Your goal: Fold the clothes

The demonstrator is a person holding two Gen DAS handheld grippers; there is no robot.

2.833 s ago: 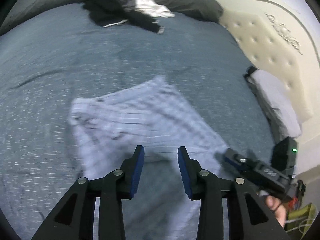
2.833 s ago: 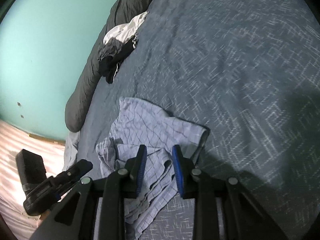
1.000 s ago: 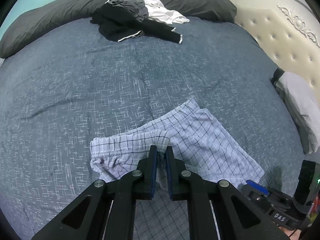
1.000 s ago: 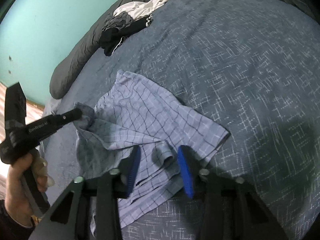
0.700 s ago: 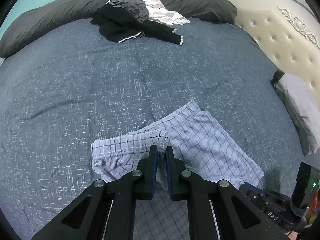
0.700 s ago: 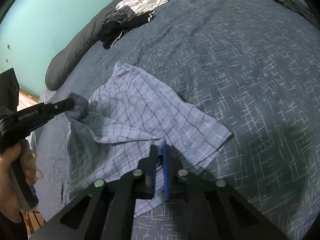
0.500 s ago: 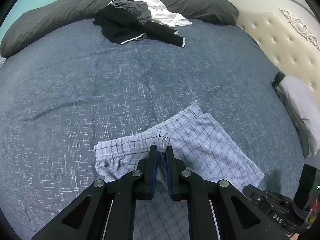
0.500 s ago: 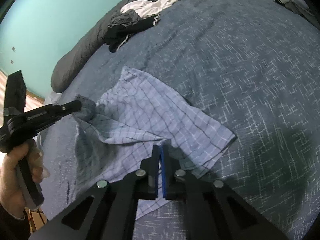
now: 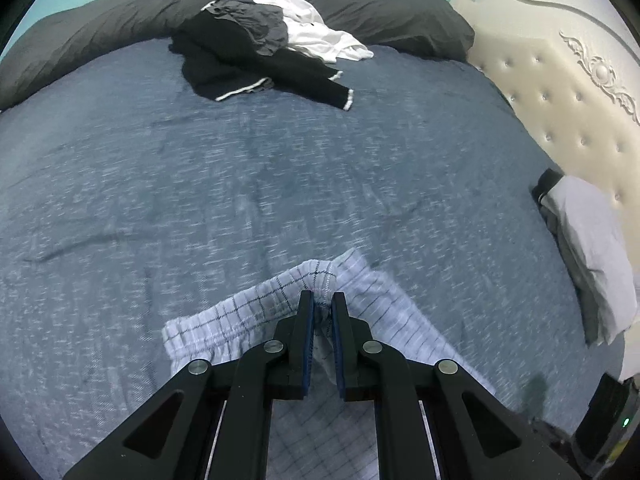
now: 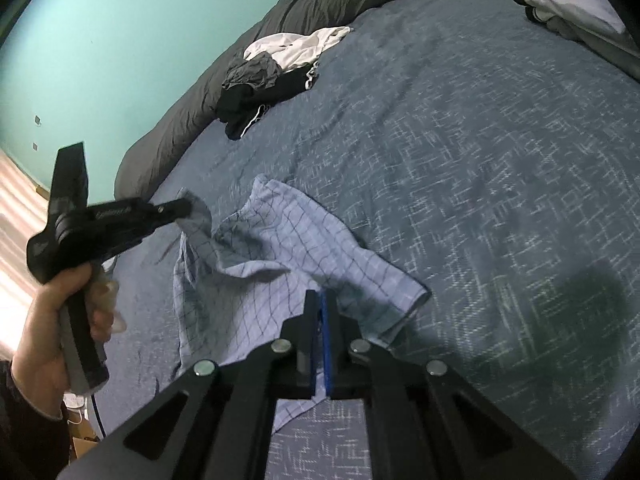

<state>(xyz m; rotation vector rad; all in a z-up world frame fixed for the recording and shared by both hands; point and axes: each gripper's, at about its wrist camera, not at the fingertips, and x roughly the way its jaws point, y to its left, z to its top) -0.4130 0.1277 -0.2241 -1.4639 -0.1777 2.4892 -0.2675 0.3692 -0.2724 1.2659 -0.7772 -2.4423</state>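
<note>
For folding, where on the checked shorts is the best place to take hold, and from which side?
By the elastic waistband, at its two ends, coming from above at the near edge. The checked shorts have a thick, gathered band that bunches between the pads. Both claws already do so: the left claw pinches the band, the right claw an edge further along.

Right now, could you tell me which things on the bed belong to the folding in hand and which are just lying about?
In hand:
- checked shorts
- left hand-held gripper, shut on their waistband
- right hand-held gripper, shut on their edge

Lying about:
- clothes pile
- dark bolster
- folded stack by the headboard
</note>
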